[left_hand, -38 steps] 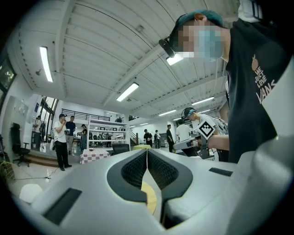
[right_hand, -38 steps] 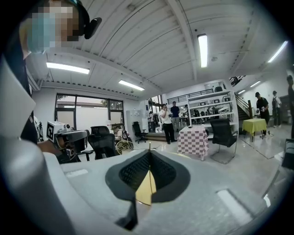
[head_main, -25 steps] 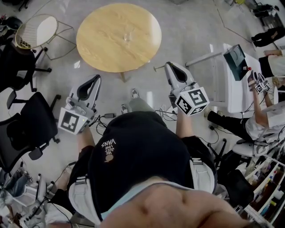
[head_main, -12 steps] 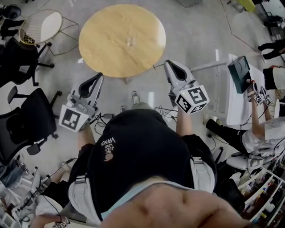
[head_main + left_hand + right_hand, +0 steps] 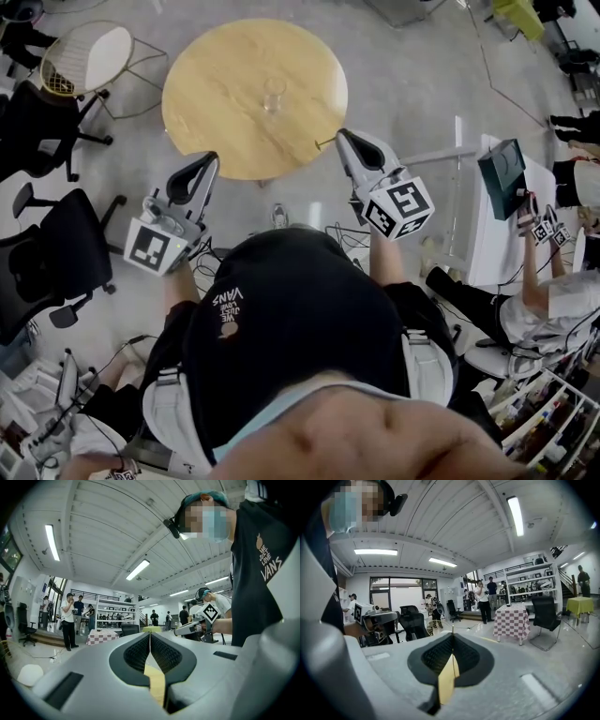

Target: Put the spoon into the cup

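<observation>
Showing in head view only: cup

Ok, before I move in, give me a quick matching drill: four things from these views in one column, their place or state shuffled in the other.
1. glass cup
2. left gripper
3. wire chair
4. round wooden table

a. standing on the floor, ahead of the person
b. upright on the tabletop
c. jaws shut, nothing between them
d. white seat, left of the table

Pairs: 1-b, 2-c, 3-d, 4-a.
</observation>
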`<state>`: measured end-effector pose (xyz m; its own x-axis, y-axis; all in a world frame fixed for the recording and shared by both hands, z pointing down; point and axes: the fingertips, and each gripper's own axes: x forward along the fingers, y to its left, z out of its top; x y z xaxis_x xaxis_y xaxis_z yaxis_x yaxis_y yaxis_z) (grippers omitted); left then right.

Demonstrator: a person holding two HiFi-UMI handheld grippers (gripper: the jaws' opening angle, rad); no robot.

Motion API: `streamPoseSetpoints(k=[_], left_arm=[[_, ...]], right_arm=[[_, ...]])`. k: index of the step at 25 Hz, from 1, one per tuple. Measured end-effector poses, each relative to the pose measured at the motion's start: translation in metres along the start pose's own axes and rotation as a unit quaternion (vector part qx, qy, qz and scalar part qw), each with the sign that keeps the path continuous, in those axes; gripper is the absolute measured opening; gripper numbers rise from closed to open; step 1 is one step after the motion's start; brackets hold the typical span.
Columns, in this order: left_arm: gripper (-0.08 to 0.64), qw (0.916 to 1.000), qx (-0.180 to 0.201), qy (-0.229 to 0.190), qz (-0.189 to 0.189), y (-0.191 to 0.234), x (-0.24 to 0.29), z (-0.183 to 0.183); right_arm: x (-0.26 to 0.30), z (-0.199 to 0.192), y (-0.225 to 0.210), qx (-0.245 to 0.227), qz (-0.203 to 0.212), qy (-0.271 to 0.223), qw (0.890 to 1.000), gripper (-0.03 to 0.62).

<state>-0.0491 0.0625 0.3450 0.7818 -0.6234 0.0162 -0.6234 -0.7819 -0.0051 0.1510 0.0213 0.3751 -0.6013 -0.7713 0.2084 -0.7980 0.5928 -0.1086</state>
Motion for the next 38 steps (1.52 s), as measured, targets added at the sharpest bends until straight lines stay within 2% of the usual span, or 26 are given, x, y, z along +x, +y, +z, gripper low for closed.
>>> streamPoseSetpoints(k=[12,20,28,38], left_arm=[[-0.001,0.9992,-0.002,0.010,0.038,0.008,0.040,-0.012],[-0.002,0.9986,-0.002,0.021,0.048,0.020,0.045,-0.017],[-0.001,0.9997,-0.012,0.020,0.006,0.043,0.056,-0.019],[-0.002,0.9979,-0.004,0.027,-0.058,0.079,0.069,-0.013]], right_arm=[[0.029,-0.010,-0.034,-0.002,0.054,0.013,0.998,0.000],[0.046,-0.014,-0.043,0.007,0.063,0.018,0.998,0.000],[0.061,-0.011,-0.043,0.017,0.031,0.017,0.999,0.000],[0.081,0.000,-0.043,0.034,-0.026,0.007,0.999,0.000]])
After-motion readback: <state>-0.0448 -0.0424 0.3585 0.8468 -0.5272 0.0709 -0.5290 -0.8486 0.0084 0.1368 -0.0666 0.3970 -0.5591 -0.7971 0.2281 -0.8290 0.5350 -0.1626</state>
